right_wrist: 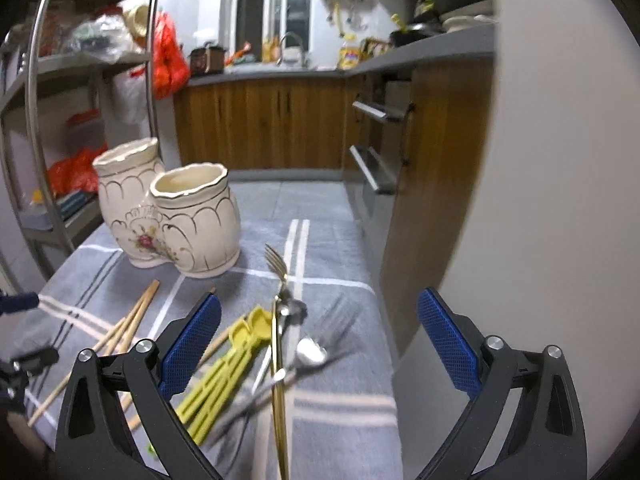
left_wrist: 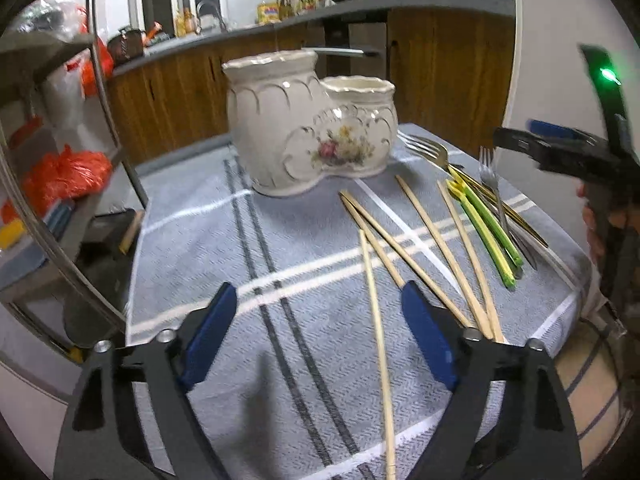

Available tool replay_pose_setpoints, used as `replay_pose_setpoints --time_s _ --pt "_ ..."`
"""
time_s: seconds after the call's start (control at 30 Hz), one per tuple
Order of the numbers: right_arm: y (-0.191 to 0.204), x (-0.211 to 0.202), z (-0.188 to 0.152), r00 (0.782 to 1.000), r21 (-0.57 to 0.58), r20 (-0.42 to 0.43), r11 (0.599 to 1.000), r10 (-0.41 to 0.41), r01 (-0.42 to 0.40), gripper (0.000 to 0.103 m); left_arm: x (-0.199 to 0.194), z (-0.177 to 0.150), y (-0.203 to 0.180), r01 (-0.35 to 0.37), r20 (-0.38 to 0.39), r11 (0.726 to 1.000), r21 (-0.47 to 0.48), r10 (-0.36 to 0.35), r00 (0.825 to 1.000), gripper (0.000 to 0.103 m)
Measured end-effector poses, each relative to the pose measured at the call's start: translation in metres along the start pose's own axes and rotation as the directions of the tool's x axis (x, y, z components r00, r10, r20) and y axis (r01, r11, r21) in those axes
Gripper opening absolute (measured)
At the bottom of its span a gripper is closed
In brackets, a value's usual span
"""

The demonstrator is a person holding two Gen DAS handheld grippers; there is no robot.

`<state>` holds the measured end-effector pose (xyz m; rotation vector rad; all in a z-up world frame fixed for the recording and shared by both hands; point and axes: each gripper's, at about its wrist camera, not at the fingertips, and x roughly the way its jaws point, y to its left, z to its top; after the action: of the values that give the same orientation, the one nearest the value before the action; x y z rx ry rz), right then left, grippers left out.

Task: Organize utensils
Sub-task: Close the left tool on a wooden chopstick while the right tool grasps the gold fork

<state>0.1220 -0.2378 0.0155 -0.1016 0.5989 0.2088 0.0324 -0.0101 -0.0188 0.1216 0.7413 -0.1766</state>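
Hovering with both tongs released: left gripper [left_wrist: 316, 332] over bare cloth beside the chopsticks [left_wrist: 424, 240], right gripper [right_wrist: 320, 340] above the fork-and-spoon pile [right_wrist: 288, 344], nothing gripped. Utensils lie loose on the towel [left_wrist: 208, 216], likely unsorted. The empty twin-pot holder [left_wrist: 304, 120] stands beyond with open room in front; the towel's right edge is close to the pile.

Bare cloth [left_wrist: 208, 248] left of chopsticks [left_wrist: 420, 236]
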Motion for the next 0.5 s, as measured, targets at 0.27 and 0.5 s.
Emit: replay_pose_setpoints --time_s 0.27,0.5 --pt "0.014 0.056 0.023 0.981 -0.035 -0.177 0.996 0.075 -0.083 0.054 0.014 0.0 -0.018 0.072 -0.092 0.995 0.076 -0.065 0.994 0.045" --pt "0.019 0.091 0.033 0.949 -0.009 -0.295 0.993 0.112 -0.12 0.033 0.033 0.008 -0.016 0.1 -0.152 0.993 0.06 -0.09 0.984 0.022"
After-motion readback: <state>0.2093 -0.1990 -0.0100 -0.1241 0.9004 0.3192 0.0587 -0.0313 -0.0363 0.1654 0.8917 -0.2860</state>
